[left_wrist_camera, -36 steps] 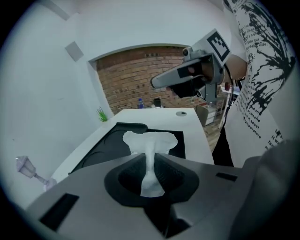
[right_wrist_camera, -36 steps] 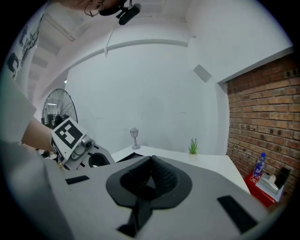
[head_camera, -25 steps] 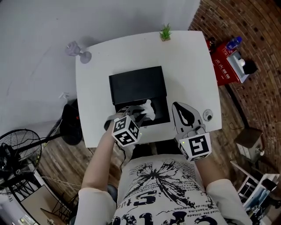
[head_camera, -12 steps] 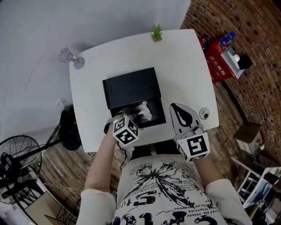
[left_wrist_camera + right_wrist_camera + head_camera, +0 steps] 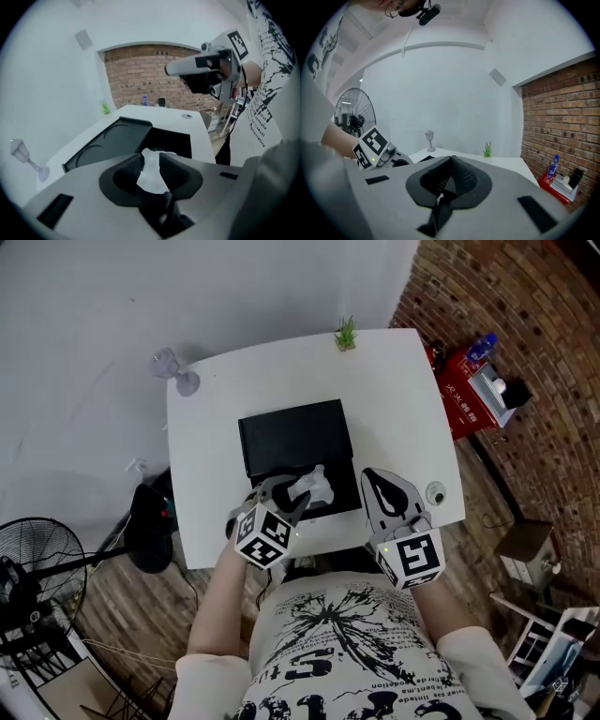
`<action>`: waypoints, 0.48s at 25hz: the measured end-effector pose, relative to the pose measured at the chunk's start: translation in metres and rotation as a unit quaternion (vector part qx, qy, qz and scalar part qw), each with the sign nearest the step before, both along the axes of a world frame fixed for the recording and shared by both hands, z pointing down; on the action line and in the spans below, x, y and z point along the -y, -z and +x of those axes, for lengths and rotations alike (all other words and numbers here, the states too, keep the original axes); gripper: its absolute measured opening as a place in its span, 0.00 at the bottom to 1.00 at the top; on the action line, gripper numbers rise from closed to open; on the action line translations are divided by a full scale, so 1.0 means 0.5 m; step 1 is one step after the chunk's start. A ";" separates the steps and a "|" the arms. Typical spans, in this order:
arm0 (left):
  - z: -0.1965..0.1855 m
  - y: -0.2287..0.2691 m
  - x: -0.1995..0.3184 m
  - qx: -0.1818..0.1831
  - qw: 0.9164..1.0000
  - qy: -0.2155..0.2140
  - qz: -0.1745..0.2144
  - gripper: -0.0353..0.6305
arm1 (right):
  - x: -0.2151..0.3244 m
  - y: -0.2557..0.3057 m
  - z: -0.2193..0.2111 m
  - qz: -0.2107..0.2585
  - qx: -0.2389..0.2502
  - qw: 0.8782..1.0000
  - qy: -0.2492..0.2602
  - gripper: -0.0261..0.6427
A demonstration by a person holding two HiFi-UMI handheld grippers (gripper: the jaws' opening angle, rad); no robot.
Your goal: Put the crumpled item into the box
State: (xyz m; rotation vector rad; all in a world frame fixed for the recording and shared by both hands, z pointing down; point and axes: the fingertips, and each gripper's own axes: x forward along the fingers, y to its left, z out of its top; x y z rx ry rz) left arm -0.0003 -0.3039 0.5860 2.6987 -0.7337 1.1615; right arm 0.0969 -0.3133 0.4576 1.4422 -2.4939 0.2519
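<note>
A black box (image 5: 295,437) lies on the white table (image 5: 403,409), its lid folded back and its open compartment (image 5: 345,501) toward me. The crumpled white paper (image 5: 312,486) sits at the compartment's near left. My left gripper (image 5: 286,495) hangs just above and behind it. Its jaws have just been opening and now stand wide. In the left gripper view the paper (image 5: 151,173) shows in the gap between them, spreading past the tips. My right gripper (image 5: 380,479) hovers right of the box, jaws together, nothing in them (image 5: 451,159).
A small potted plant (image 5: 346,334) stands at the table's far edge and a clear glass ornament (image 5: 173,367) at its far left corner. A small round object (image 5: 436,493) lies near the right edge. On the floor are a fan (image 5: 37,568) and a red case (image 5: 469,385).
The left gripper's jaws have spread apart and the gripper has lifted and drawn back toward me. The paper stays at the box's open compartment. The right gripper has risen slightly.
</note>
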 end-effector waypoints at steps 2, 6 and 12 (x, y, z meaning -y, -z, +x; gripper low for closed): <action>-0.015 0.054 0.001 -0.034 0.999 0.023 0.027 0.25 | -0.010 0.019 -0.016 0.013 -0.009 1.000 0.008 0.06; -0.054 0.176 0.002 -0.100 0.989 0.071 0.087 0.20 | -0.022 0.068 -0.041 0.050 -0.024 0.998 0.020 0.06; -0.138 0.351 -0.021 -0.174 0.961 0.139 0.165 0.13 | -0.051 0.128 -0.074 0.083 -0.021 0.996 0.022 0.06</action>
